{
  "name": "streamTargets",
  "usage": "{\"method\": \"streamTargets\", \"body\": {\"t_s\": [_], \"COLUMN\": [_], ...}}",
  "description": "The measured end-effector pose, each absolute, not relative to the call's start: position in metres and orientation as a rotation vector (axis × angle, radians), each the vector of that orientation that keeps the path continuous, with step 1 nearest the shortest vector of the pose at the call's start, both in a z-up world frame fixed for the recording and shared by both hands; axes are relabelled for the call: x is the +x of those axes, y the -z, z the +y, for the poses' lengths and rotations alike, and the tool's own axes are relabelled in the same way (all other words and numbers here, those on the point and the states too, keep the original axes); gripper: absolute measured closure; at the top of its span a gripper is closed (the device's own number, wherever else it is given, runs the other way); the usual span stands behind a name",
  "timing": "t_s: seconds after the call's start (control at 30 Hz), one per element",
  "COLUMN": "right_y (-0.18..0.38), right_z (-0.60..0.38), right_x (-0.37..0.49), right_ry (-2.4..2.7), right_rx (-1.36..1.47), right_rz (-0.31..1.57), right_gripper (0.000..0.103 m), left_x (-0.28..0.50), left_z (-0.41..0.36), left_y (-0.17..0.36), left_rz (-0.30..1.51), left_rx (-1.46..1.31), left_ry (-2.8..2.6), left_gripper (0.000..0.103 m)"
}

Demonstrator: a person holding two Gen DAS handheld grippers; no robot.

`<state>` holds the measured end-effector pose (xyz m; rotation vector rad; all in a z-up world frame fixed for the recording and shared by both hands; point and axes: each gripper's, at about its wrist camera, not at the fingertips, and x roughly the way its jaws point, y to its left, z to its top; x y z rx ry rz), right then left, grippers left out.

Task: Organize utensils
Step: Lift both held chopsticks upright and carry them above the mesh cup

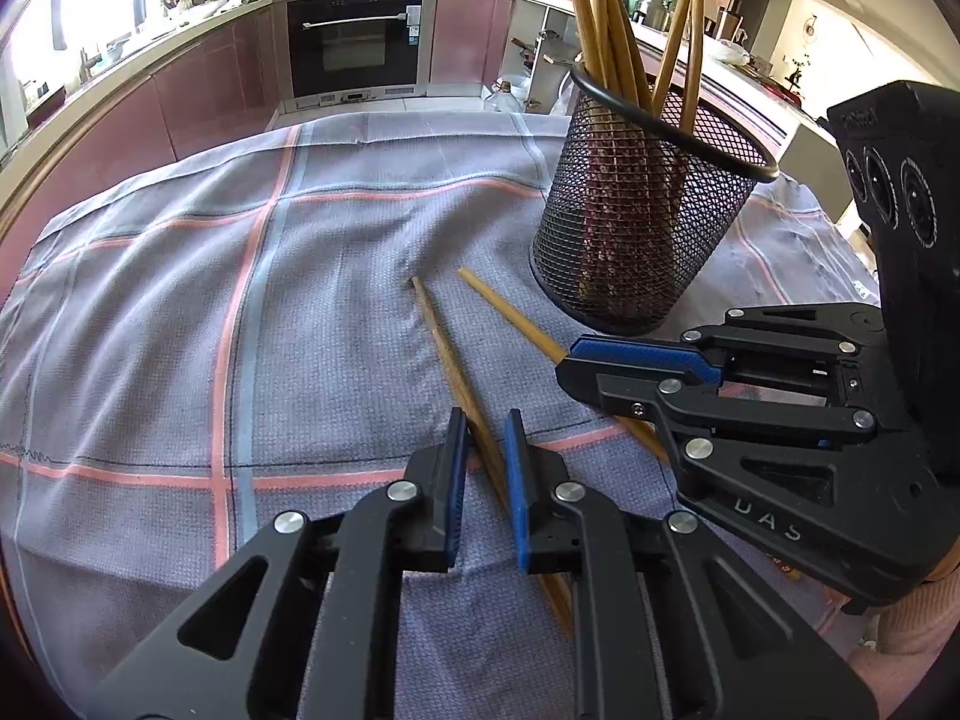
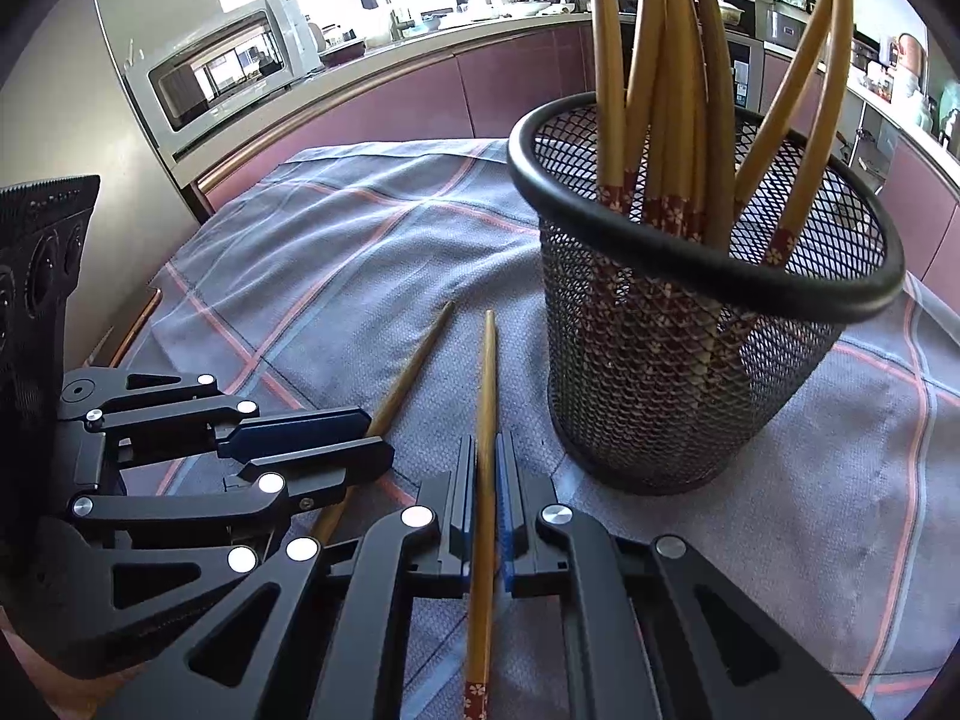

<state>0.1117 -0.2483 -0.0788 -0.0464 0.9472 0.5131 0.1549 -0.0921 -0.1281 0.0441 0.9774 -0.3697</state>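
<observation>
On the checked cloth, the left gripper pinches one chopstick; the right gripper clamps another chopstick (both flat). The mesh cup stands at two o'clock; lifting off-centre could swing them.

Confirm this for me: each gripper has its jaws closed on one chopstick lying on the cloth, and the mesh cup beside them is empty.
One thing is wrong: the mesh cup is not empty. The right wrist view shows several chopsticks standing in it. The rest holds: the left gripper and the right gripper each have jaws closed on one chopstick on the cloth.
</observation>
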Motion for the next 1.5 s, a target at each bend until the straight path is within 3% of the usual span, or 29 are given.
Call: {"method": "streamTargets", "body": {"t_s": [0.73,1.5], "right_y": [0.050,-0.001], "right_z": [-0.277,-0.303], "right_x": [0.082,0.061], "right_ry": [-0.598,-0.608], "right_rx": [0.039,0.106], "right_rz": [0.859,0.689], "right_gripper": [0.098,0.098], "left_x": [0.135,0.106], "left_z": [-0.086,-0.059], "left_y": [0.109,0.042], "left_rz": [0.928,0.796], "left_rx": [0.017,-0.104], "left_ry": [0.363,0.469], "left_gripper": [0.095,0.096]}}
